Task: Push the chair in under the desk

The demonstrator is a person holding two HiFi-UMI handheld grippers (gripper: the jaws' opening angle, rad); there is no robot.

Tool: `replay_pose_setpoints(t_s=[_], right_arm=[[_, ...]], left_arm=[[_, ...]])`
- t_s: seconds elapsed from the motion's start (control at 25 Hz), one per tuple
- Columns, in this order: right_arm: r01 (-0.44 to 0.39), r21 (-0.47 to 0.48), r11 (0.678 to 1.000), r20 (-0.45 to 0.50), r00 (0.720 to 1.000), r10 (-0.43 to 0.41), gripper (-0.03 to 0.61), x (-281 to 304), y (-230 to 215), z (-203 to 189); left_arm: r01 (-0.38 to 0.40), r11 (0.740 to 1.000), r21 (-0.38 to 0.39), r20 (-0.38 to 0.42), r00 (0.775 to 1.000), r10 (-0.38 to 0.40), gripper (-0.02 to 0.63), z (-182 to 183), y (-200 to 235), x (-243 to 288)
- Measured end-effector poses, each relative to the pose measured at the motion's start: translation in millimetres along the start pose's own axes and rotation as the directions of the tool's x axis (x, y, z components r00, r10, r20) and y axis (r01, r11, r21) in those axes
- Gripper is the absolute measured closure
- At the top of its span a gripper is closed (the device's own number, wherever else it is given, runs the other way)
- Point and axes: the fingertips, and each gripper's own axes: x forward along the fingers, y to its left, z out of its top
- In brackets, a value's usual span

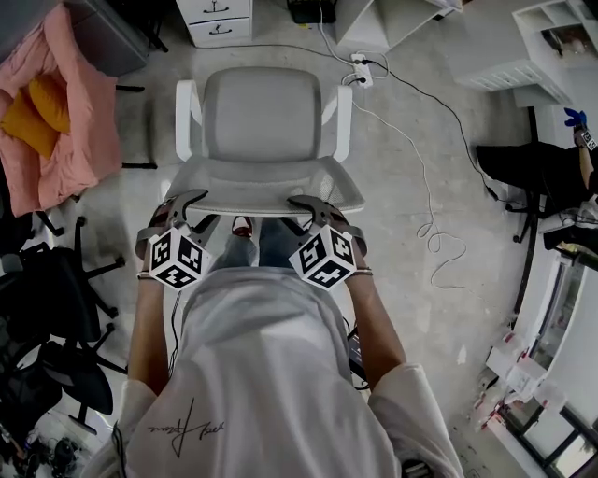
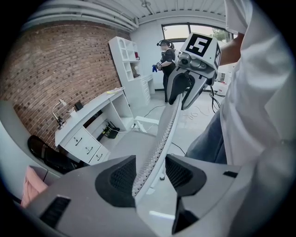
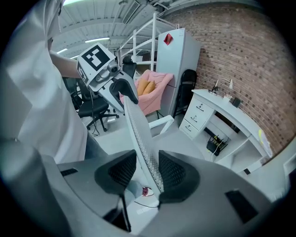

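Chair [image 1: 266, 121]: white with a mesh back, standing on the grey floor [image 1: 411, 140] right in front of the person, seat turned away from them toward the table [image 2: 88, 113]; not yet under it, with bare floor between
Left tongs [image 2: 149, 172]: pinching the top edge of the chair's backrest near its left corner, the mesh and white frame filling the gap between the pads
Right tongs [image 3: 147, 170]: clamped on the same top edge near the right corner, the mesh rim lying against one pad
Table: white, set along the brick wall, with a drawer unit [image 1: 220, 21] below it
Floor clutter: a power strip [image 1: 360, 70] with a white cable [image 1: 425, 187] trailing to the chair's right
Left side: pink cloth [image 1: 56, 112] and black office chairs [image 1: 56, 308], well apart from the white chair
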Motion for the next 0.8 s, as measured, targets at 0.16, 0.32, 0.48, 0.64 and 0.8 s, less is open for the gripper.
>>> replay_pose_setpoints(t_s=[0.16,0.32,0.48,0.64,0.8], right_arm=[[0.024,-0.006,1.000,0.006,1.000,-0.024,0.410,-6,-11,-8],[0.047,-0.018,0.999,0.017,0.999,-0.047,0.411,-9,-22,-14],[0.072,-0.030,0.997,0.025,0.997,-0.071,0.411,-13,-34,-23],[0.079,-0.033,0.996,0.026,0.997,-0.079,0.411,-17,-46,-28],[0.086,-0.038,0.996,0.028,0.996,-0.085,0.411,-21,-58,-35]], left_arm=[[0.001,1.000,0.011,0.004,1.000,-0.001,0.414,13,1,8],[-0.001,1.000,0.027,0.000,1.000,0.001,0.419,23,4,16],[0.015,0.999,0.040,-0.007,1.000,-0.015,0.425,36,4,25],[0.014,0.999,0.050,-0.004,1.000,-0.014,0.430,48,6,31],[0.016,0.998,0.059,-0.001,1.000,-0.016,0.433,60,8,40]])
